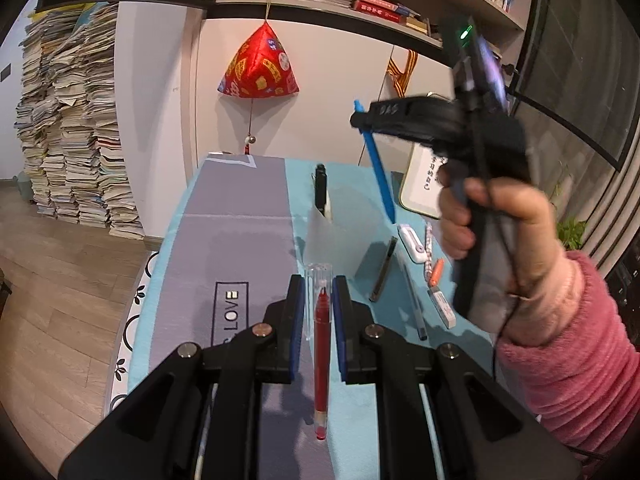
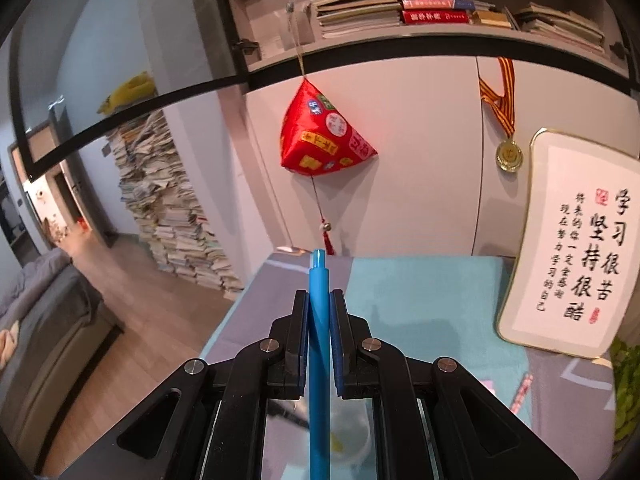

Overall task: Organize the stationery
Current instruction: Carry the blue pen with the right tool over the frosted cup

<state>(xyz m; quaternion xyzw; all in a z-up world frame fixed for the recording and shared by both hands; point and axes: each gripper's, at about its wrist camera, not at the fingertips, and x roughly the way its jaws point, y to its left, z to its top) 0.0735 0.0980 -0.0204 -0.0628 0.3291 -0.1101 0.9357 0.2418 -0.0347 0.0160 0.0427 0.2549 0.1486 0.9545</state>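
My left gripper (image 1: pixel 317 286) is open just above the table, its jaws on either side of a red pen (image 1: pixel 321 360) with a clear cap that lies on the cloth. My right gripper (image 2: pixel 319 300) is shut on a blue pen (image 2: pixel 319 344). In the left wrist view the right gripper (image 1: pixel 362 120) hangs in the air with the blue pen (image 1: pixel 380 176) pointing down, right of a translucent pen holder (image 1: pixel 332 240) that holds a black pen (image 1: pixel 320 190).
On the teal and grey cloth (image 1: pixel 240 240), right of the holder, lie a dark pen (image 1: pixel 383 270), a grey pen (image 1: pixel 414 304), a white correction tape (image 1: pixel 412 242), an eraser (image 1: pixel 442 306) and an orange item (image 1: pixel 436 272). A framed calligraphy board (image 2: pixel 568 248) leans at the back right.
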